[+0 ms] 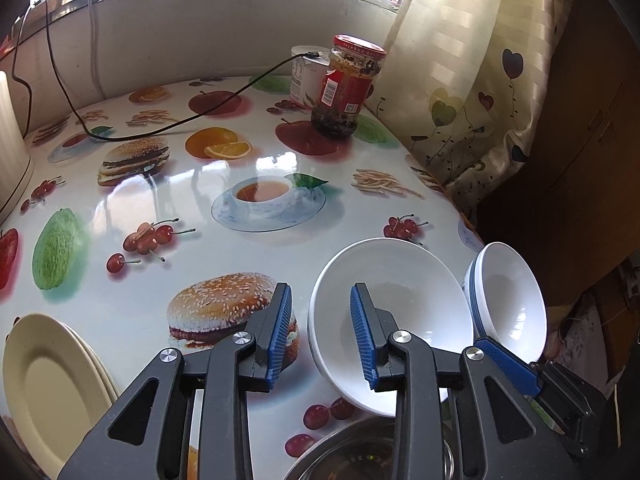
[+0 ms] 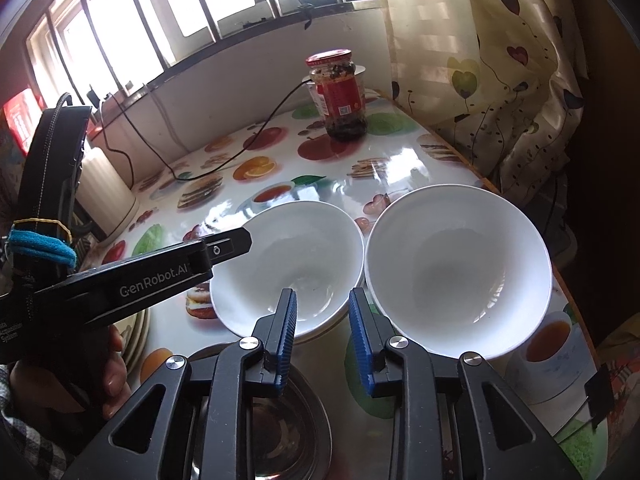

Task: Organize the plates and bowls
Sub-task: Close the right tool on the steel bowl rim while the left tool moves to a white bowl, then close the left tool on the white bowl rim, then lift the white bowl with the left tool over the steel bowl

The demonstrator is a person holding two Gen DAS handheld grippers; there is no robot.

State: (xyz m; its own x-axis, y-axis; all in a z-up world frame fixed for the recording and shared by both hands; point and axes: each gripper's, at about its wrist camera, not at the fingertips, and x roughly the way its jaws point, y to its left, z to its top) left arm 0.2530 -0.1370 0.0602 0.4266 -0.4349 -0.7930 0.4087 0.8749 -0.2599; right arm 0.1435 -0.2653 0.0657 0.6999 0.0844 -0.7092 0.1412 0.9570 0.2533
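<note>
On left tongs (image 2: 240, 246) "GenRobot.AI", astride white bowl (image 2: 288, 268) rim, right tongs (image 2: 322, 344) slightly parted, empty

Two stacks of white bowls side by side near the table's right edge, upright, glossy, empty: left stack (image 2: 288, 264) with a second rim showing beneath the top bowl; right stack (image 2: 460, 272) nearly touching it rim to rim, blue-edged rims visible under its top bowl in the left wrist view. Cream plates (image 1: 52, 392), stacked flat at the table's near left, well apart from the bowls. Steel bowl (image 2: 280, 420), shiny and empty, at the near edge just in front of the left white stack.
</note>
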